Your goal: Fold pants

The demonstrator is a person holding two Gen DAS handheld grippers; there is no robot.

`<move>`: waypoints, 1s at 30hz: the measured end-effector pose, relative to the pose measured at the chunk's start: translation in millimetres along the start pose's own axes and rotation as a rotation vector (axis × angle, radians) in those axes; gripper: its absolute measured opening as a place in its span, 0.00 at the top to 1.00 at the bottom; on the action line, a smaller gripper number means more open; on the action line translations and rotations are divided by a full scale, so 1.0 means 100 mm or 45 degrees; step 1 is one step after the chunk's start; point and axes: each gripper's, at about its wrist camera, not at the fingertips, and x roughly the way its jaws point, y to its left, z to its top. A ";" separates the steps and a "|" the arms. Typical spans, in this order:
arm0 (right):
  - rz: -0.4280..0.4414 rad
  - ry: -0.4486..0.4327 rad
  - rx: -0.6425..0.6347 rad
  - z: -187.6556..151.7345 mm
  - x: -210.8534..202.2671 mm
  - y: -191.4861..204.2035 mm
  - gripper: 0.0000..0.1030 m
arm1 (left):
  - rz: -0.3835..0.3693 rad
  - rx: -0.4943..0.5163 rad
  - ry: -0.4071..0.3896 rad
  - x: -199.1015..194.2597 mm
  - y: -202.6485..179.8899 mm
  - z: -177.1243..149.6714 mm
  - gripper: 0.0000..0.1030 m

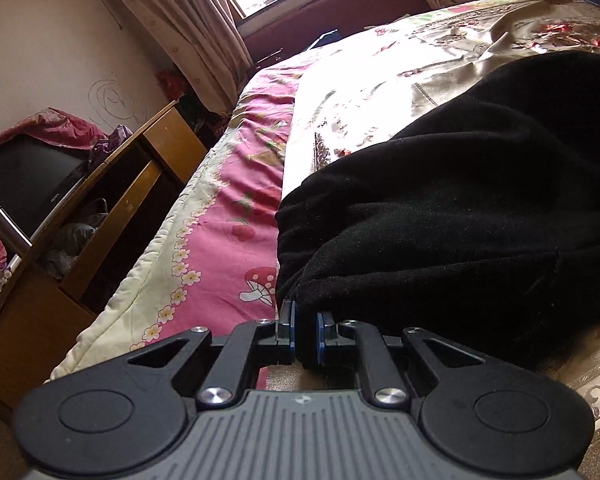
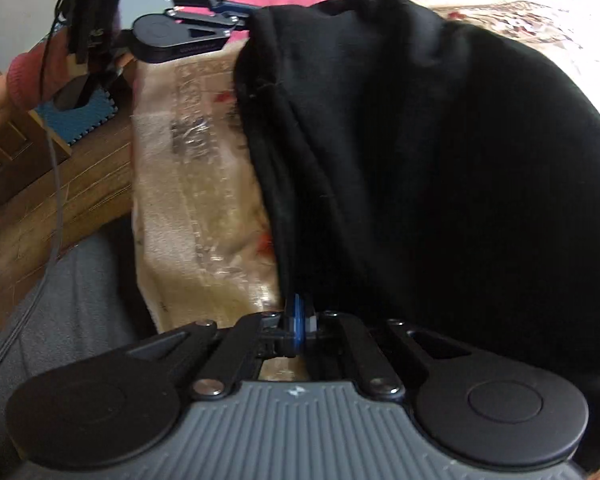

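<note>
Left gripper: jaws narrowly apart, pinching an edge of the black pants. Right gripper: jaws clamped on the same edge. Pants lie ahead of both fingertips on the bed; held edge spans between grippers, neither nearer.

Pants: black knit cloth, matt, slightly fuzzy. Bedspread: satin-like cloth, glossy sheen, embroidered pattern. Quilt: pink printed cotton-like cloth, matt. Left gripper: black matt plastic, polished metal screws, ribbed grey body. Right gripper: same finish, though blurred. Cabinet: varnished wood, smooth.
</note>
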 end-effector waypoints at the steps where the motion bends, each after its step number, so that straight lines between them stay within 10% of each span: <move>1: 0.014 -0.016 -0.009 0.01 -0.04 0.07 0.99 | 0.009 -0.003 -0.023 -0.06 0.03 0.02 0.73; 17: -0.228 -0.064 -0.047 -0.18 -0.26 0.03 0.93 | 0.102 0.077 0.058 -0.21 -0.07 -0.31 0.75; 24: -0.284 -0.086 0.055 -0.34 -0.35 0.10 0.93 | -0.099 -0.010 -0.221 -0.40 -0.26 0.21 0.73; 30: -0.453 -0.132 0.363 -0.77 -0.82 -0.17 0.88 | -0.189 0.072 -0.011 -0.15 -0.61 -0.07 0.75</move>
